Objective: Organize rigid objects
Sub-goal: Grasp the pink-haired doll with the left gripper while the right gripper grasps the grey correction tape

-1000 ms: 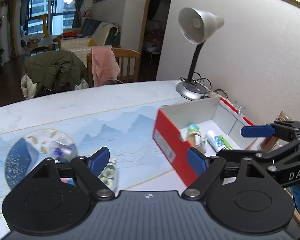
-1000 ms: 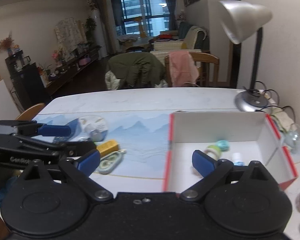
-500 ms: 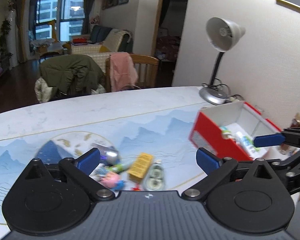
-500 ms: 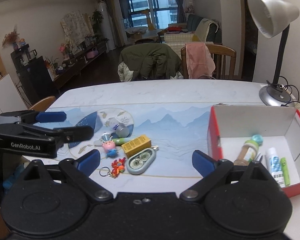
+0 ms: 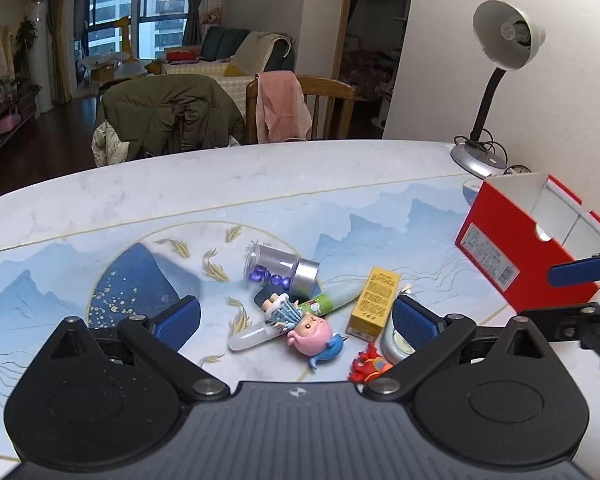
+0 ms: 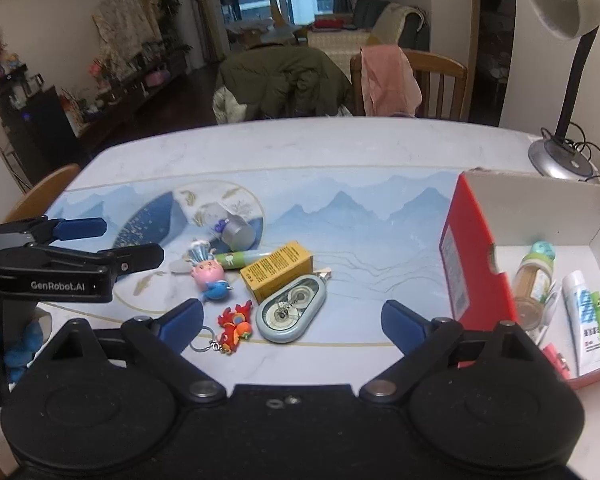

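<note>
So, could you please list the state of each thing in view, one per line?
Left gripper: open, holding nothing.
Right gripper: open, holding nothing.
Red box: open-topped, partly filled.
Jar: lying on its side, capped.
Yellow carton: lying flat, closed.
Correction tape: lying flat on the table.
Bottle: lying in the box.
Lamp: off.

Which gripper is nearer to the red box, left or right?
Right. The right gripper hovers just beside the red box, while the left gripper hovers over the pile of small items, farther from the box.
</note>
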Demonstrator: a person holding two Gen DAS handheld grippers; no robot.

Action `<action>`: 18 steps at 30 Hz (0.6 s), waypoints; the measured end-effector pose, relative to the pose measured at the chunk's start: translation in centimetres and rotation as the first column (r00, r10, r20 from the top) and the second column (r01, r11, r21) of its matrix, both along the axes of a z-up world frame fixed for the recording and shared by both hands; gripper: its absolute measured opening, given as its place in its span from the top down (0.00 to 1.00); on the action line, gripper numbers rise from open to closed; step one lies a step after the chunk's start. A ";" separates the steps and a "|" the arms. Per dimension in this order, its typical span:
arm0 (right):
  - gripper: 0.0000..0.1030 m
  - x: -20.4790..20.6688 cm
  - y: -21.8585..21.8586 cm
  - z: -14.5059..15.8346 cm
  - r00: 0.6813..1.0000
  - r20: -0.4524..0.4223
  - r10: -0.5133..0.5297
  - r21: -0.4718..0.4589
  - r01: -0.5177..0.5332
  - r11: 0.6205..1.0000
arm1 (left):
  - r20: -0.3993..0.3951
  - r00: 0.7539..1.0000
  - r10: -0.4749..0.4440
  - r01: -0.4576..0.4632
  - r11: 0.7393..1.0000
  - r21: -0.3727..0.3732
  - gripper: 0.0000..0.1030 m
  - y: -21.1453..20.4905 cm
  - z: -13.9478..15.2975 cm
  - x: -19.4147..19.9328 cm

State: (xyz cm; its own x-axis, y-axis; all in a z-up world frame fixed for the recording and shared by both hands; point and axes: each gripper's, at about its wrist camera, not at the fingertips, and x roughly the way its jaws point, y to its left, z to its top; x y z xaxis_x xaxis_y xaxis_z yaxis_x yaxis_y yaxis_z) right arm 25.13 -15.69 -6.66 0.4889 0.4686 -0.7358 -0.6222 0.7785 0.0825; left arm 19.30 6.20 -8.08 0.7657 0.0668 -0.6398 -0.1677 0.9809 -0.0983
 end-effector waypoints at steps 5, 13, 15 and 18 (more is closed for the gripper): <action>0.10 1.0 1.9 -2.4 0.999 -0.032 -0.024 -0.040 0.023 0.999 | -0.019 0.999 -0.029 0.029 0.999 0.036 0.00 0.2 -1.9 1.0; 0.15 3.1 4.1 -5.9 0.995 -0.084 -0.058 -0.091 0.050 0.995 | -0.037 0.996 -0.076 0.080 0.991 0.104 0.01 0.5 -4.3 2.6; 0.17 3.7 4.3 -6.5 0.992 -0.108 -0.064 -0.086 0.055 0.995 | -0.035 0.994 -0.100 0.103 0.990 0.097 0.01 1.0 -4.8 2.8; 0.19 4.5 4.4 -7.1 0.985 -0.156 -0.078 -0.074 0.067 0.995 | -0.039 0.988 -0.149 0.152 0.983 0.104 0.01 1.4 -5.7 2.9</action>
